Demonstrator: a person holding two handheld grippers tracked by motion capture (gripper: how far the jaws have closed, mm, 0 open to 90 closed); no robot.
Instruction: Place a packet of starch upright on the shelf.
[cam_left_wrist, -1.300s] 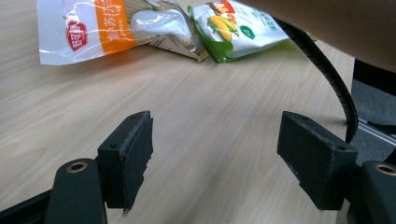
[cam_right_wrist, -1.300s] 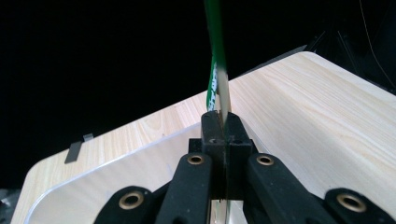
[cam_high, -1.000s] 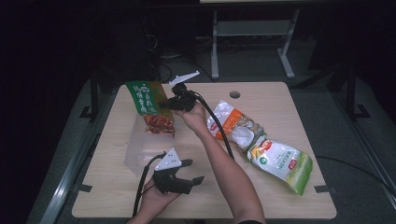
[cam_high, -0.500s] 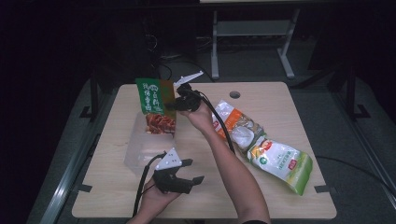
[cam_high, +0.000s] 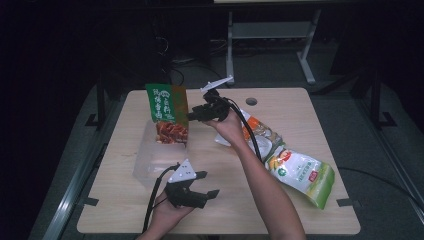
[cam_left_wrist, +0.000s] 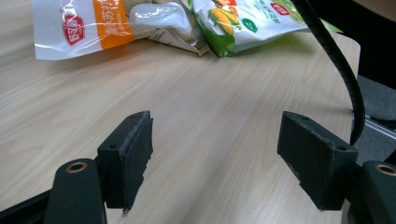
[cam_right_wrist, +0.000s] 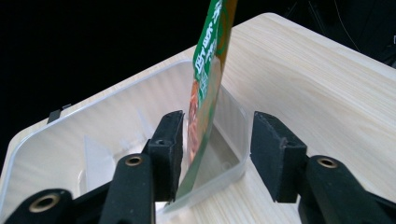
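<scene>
As its jaws have just been opening, the right hand-held gripper (cam_right_wrist: 215, 149) frees a glossy green snack pouch (cam_high: 167, 113) standing upright in a clear plastic box (cam_high: 150, 159) on the wood-grain tabletop (cam_high: 300, 105).

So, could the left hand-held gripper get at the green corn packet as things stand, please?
Probably yes. The left hand-held gripper is open over bare table, and the green corn packet lies flat to its right. The right forearm crosses between them, so it may need to reach under or around it.
</scene>
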